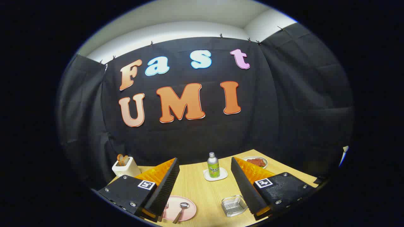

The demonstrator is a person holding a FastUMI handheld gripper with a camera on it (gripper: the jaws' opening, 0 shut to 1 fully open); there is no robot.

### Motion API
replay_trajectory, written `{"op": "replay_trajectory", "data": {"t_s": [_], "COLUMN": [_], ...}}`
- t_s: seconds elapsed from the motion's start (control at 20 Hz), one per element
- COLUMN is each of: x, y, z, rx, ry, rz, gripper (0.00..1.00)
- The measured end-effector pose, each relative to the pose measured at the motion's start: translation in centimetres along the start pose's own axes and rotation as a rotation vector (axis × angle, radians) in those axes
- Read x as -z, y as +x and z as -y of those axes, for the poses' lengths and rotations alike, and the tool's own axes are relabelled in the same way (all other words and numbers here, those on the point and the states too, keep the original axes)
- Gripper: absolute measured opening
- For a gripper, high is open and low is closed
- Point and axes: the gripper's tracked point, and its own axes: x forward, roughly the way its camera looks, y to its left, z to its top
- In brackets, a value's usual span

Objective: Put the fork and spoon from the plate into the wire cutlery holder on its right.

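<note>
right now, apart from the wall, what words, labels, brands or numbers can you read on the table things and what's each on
Green bottle on its coaster: printed label, too small and blurred to quote.
Tongs, open above the table: a square black-and-white marker on each side, a pattern, no words.
Pink plate, spoon, wire cutlery holder: no text seen.
</note>
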Motion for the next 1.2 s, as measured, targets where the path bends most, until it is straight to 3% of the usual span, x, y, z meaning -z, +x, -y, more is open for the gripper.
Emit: {"op": "replay_trajectory", "data": {"t_s": [1.2], "x": [1.0], "y": [-2.5], "z": [-3.7], "rx": [-0.052], "ry": [-0.026], "rz": [-0.043], "gripper": [0.99]}}
